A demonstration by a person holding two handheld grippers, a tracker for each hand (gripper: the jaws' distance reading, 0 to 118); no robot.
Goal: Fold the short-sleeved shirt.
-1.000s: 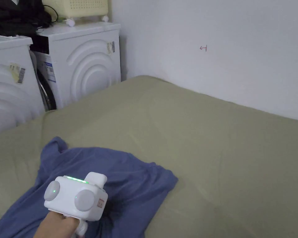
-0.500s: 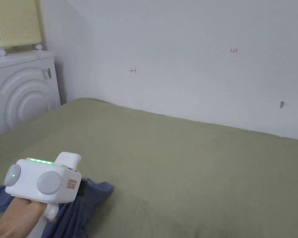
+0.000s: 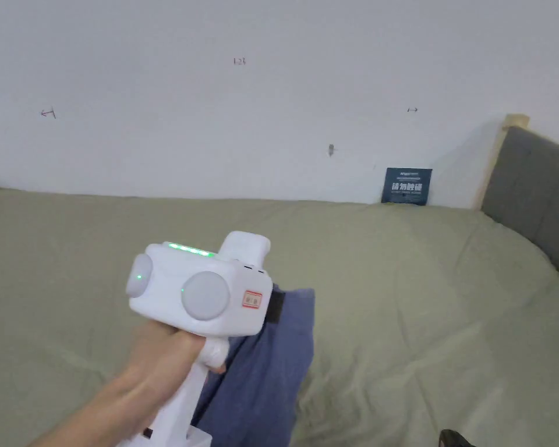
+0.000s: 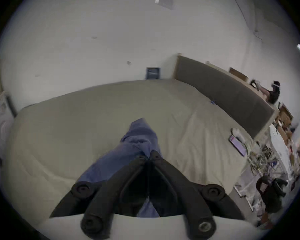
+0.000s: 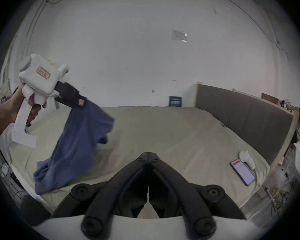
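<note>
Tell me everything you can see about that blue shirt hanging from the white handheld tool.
The blue shirt looks like soft, plain, matte cloth, bunched and creased, not yet folded. The left gripper is shut on one upper edge and holds it lifted, so it drapes down at a slant. Its lower end rests crumpled on the olive green bed sheet near the bed's edge. In the left gripper view a fold of it sticks out beyond the closed jaws. The right gripper is apart from it.

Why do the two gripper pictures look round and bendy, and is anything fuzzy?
Both gripper views use a fisheye lens: dark corners, and the headboard bows. In the left gripper view the blue shirt and the room's right edge look soft. The head view is straight and evenly lit, with the left gripper sharp.
</note>
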